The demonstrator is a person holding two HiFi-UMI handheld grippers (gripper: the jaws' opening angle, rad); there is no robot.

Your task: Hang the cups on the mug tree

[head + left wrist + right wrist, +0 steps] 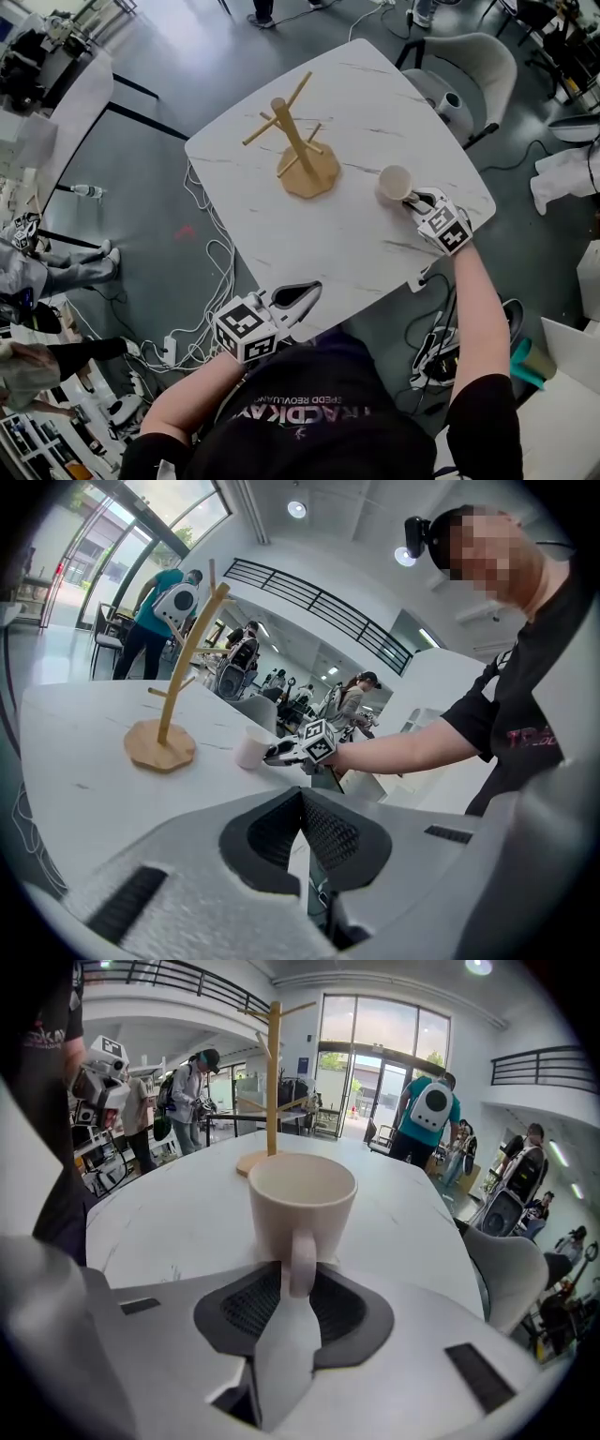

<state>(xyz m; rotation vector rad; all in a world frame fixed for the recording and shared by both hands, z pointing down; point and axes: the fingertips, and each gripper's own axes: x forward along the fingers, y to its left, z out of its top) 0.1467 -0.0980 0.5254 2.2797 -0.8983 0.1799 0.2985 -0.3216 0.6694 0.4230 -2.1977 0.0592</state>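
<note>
Hanging is not yet done: the pale wooden mug tree [298,150] is bare. The cream ceramic cup [302,1204] stands on the white marbled table [356,253], its handle pinched by the right gripper [300,1283]. The left gripper [302,803] is closed and empty.

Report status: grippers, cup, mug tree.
Right gripper shut on cup handle; cup upright on table. Left gripper shut, empty, at near table edge. Mug tree bare; nothing between it and cup.

Black short-sleeved T-shirt [309,427] (pink chest lettering); pale grey left gripper [307,292] and right gripper [419,199], black-and-white marker cubes [246,328].
</note>
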